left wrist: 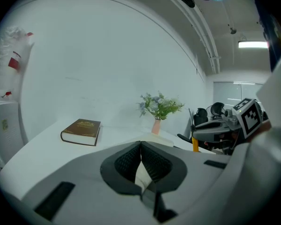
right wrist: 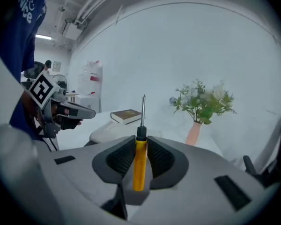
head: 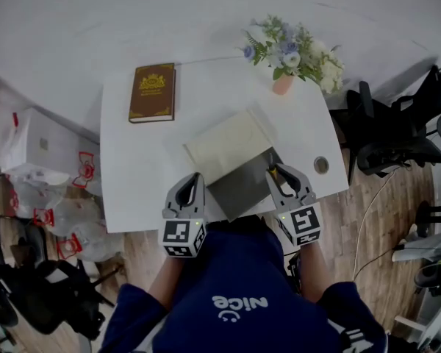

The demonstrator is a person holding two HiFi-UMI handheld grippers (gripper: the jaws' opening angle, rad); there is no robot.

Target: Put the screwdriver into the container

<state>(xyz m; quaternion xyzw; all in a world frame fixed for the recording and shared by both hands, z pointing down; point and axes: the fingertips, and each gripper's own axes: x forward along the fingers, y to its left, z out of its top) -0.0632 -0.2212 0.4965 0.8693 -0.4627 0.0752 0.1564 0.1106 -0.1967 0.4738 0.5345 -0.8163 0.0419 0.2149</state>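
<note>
A yellow-handled screwdriver (right wrist: 139,163) stands between the pads of my right gripper (right wrist: 140,146), which is shut on the handle; its metal shaft (right wrist: 143,110) points out past the jaws. In the head view my right gripper (head: 273,169) hovers at the near right corner of the container (head: 228,144), a flat cream box with a grey panel (head: 242,187) lying against its near side. The screwdriver (left wrist: 195,145) also shows in the left gripper view. My left gripper (head: 196,178) is shut and empty, over the table's near edge just left of the grey panel.
A brown book (head: 152,92) lies at the white table's (head: 132,168) far left. A vase of flowers (head: 290,54) stands at the far right corner. A round grommet (head: 321,165) sits near the right edge. Black chairs (head: 397,134) stand right, bags and boxes (head: 37,160) left.
</note>
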